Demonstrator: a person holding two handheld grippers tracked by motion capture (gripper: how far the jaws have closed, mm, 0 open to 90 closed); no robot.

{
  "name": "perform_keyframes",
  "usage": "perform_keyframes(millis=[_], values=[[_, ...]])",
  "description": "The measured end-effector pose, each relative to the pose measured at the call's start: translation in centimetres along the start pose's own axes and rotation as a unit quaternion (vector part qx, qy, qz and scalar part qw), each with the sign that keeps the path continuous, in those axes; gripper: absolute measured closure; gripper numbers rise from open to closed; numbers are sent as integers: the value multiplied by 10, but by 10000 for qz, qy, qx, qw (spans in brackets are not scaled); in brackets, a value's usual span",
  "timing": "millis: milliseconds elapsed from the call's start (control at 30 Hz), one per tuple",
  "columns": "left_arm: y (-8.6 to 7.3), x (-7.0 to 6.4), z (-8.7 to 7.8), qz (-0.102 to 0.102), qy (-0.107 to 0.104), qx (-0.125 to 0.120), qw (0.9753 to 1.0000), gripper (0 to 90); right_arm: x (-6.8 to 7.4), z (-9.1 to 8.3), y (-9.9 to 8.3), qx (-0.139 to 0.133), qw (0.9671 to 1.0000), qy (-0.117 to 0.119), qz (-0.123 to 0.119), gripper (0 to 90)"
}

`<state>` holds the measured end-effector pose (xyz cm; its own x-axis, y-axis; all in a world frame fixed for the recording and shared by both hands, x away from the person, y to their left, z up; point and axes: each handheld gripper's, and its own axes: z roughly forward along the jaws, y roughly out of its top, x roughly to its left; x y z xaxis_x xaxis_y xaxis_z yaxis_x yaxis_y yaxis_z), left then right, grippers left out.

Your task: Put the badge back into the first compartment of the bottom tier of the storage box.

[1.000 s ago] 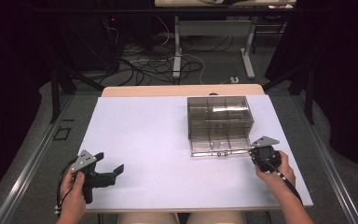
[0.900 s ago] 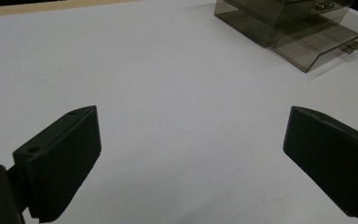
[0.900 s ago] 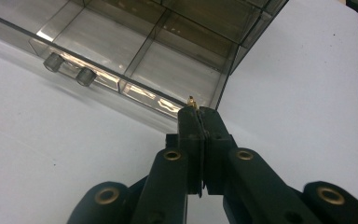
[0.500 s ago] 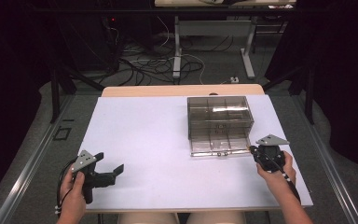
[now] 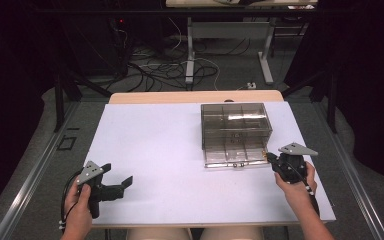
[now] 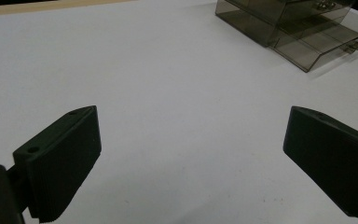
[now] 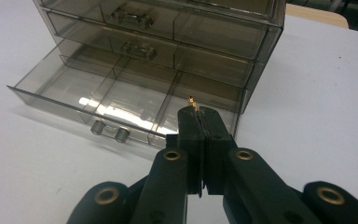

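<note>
Pinching a tiny gold-coloured piece [image 7: 193, 103] at its very tips, the right gripper [image 7: 198, 116] hovers at the right corner of the open bottom drawer [image 7: 121, 100] of the smoky plastic drawer box [image 5: 236, 129].

From where I stand the jaws are pressed fully together with only a sliver of the piece poking out, so the hold looks slight; I'd worry that a small twist or an early release drops it on the white table [image 5: 150, 150] beside the drawer's front wall instead of in the rightmost compartment. Bumping the light box could also shove it. The left gripper [image 5: 117, 184] rests well apart near the table's front left, jaws spread wide, holding nothing.
</note>
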<state>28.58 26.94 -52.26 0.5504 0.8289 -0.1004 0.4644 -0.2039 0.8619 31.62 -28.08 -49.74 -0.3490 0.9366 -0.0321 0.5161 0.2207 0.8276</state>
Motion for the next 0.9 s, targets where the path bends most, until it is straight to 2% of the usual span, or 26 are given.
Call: perform_keyframes(millis=[300, 500, 567, 767, 900], values=[[0, 0, 0, -87, 18, -6, 10000, 41, 7, -8, 15, -151, 9995, 242, 100, 886], [-1, 0, 0, -88, 56, -37, 9999, 41, 12, -6, 32, -188, 9992, 340, 58, 886], [-1, 0, 1, -86, 48, -35, 9999, 41, 14, -1, 37, -238, 9990, 360, 73, 886], [-1, 0, 1, -79, 41, -31, 10000, 41, 18, 10, 45, -163, 9986, 500, 93, 886], [-1, 0, 1, -77, 46, -41, 10000, 41, 20, 22, 47, -97, 9979, 581, 283, 886]])
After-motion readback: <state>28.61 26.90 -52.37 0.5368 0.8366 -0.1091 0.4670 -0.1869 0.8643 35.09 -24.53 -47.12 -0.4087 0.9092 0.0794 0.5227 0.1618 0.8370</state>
